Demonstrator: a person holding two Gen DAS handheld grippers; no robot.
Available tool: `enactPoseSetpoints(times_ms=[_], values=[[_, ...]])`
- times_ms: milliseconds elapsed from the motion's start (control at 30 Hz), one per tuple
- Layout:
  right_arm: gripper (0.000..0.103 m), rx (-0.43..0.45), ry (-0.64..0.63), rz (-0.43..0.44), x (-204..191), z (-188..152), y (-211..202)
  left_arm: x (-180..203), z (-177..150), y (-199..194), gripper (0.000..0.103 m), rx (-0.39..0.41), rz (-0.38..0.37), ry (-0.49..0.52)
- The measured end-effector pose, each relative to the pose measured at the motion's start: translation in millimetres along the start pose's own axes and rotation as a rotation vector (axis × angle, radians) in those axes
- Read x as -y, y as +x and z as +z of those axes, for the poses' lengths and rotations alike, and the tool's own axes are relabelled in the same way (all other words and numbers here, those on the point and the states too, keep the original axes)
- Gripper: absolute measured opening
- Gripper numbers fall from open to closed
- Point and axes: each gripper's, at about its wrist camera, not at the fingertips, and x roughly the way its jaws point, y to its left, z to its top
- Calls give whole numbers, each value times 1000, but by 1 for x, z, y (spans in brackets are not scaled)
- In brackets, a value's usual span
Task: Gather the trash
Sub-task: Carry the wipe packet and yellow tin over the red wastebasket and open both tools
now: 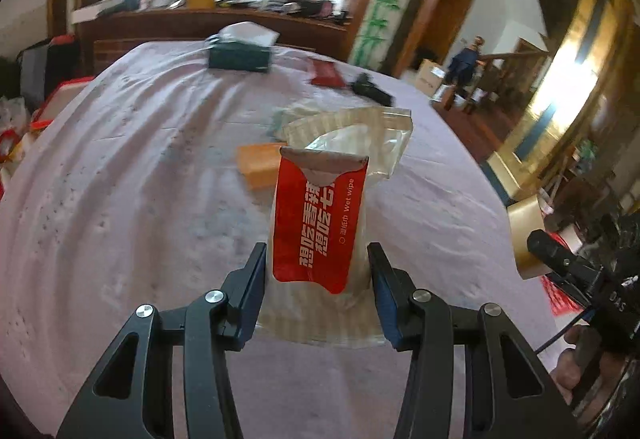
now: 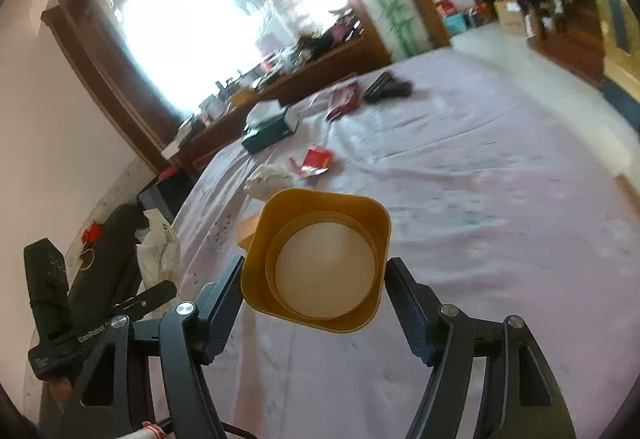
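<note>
The left tongs (image 1: 316,263) pinch a red wet wipe packet (image 1: 320,223) together with a clear plastic bag (image 1: 360,143). The packet stands upright between the two black fingers, with the bag behind and under it, and both are lifted above the counter (image 1: 140,179). The counter has a pale purple cloth on it.

The right tongs (image 2: 314,279) pinch a small yellow bin (image 2: 320,259) by its two sides. Its open top faces the camera and the inside looks white at the bottom. The bin is held up over the counter too. In the left view the bin shows at the right edge (image 1: 528,235), beside the other tongs.

More trash lies on the cloth. There is a crumpled white tissue (image 2: 270,177) just past the bin, and torn red wrappers (image 2: 314,161) right next to it. A flat orange thing (image 1: 258,165) lies behind the wet wipe packet.

Farther back sits a dark green tissue box (image 1: 240,53) with white paper on top. Near it is a red packet (image 1: 326,73) and a black thing (image 1: 370,89) that is too blurry to name.

Behind the counter is a long wooden shelf (image 1: 208,19) full of clutter, under a bright window. A person (image 1: 466,65) stands far away near the wooden stairs.
</note>
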Motion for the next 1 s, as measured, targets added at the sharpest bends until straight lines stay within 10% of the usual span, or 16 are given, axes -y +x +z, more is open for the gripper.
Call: enactPoseSetpoints(times_ms=[1000], values=[[75,320,97,-270,90,-22,-228,223,-22,-39,48,51,-314,308]])
